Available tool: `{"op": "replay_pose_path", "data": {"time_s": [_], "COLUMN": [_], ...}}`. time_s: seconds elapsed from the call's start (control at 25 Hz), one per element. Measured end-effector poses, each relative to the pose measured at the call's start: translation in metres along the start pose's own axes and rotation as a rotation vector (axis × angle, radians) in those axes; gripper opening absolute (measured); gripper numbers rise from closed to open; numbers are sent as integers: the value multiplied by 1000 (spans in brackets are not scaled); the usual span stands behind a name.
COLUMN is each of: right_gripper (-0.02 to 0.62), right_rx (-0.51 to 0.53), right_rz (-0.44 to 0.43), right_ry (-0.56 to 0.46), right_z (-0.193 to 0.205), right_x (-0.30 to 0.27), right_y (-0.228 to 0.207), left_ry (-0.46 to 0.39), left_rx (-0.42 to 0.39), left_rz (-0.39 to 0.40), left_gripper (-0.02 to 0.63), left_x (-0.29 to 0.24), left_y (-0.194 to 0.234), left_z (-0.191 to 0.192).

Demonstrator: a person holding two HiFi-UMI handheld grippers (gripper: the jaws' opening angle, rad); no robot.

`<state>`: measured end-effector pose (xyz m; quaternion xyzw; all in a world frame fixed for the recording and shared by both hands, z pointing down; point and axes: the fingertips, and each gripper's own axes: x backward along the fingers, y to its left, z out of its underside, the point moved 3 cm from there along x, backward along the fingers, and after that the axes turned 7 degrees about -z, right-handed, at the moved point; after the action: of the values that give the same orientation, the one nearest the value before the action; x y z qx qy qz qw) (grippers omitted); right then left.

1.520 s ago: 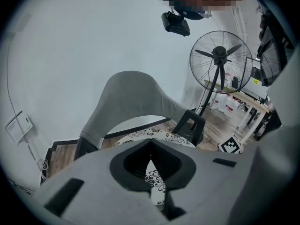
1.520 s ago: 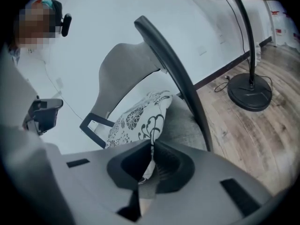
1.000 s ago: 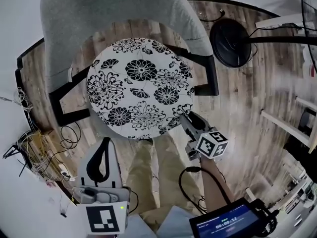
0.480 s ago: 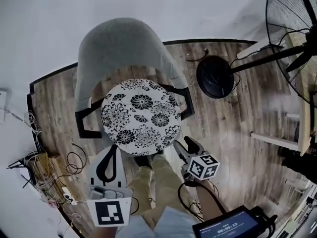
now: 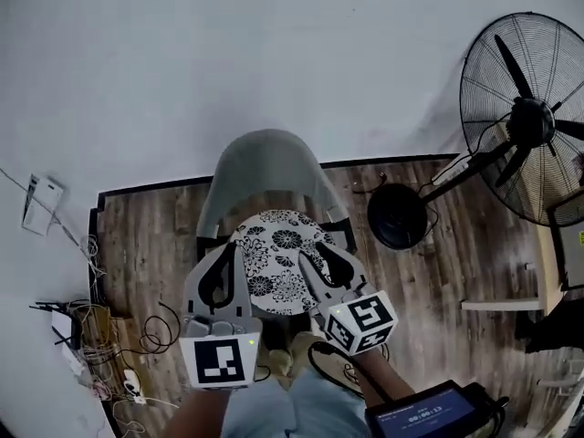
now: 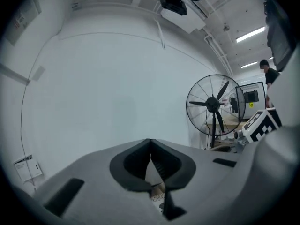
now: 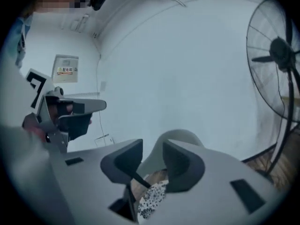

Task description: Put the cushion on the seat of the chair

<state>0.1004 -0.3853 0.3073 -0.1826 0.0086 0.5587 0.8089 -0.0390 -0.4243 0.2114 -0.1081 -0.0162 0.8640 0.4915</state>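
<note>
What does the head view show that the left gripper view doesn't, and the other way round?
Only the head view: the tangle of cables on the floor and the fan's round base. Only the left gripper view: ceiling lights and a person at far right. Both: the standing fan, the white wall, the left gripper with its jaws together, and the flowered cushion, just a sliver in the gripper view.
</note>
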Motion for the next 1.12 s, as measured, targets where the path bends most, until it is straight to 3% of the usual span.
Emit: {"op": "replay_pose_path", "data": {"time_s": [0.16,0.36,0.72,1.12], "right_gripper": [96,34,5,5], "right_rx": [155,302,407,421], "right_rz": [19,44,99,109], "right_ry": [-89,-170,-208,-214], "right_z": [-73,-124,-148,-156], "right_x": [-1,3,9,9], "right_y": [41,74,84,89], "left_ry": [-103,-179,-237,-253], "left_rx": [-6,7,13,6], "left_rz": [-28,-53,-49,-31], "left_gripper": [4,3,3,3], "left_x": [17,28,29,23], "left_y": [8,19,23,22], "left_z": [-45,-76,-96,-103]}}
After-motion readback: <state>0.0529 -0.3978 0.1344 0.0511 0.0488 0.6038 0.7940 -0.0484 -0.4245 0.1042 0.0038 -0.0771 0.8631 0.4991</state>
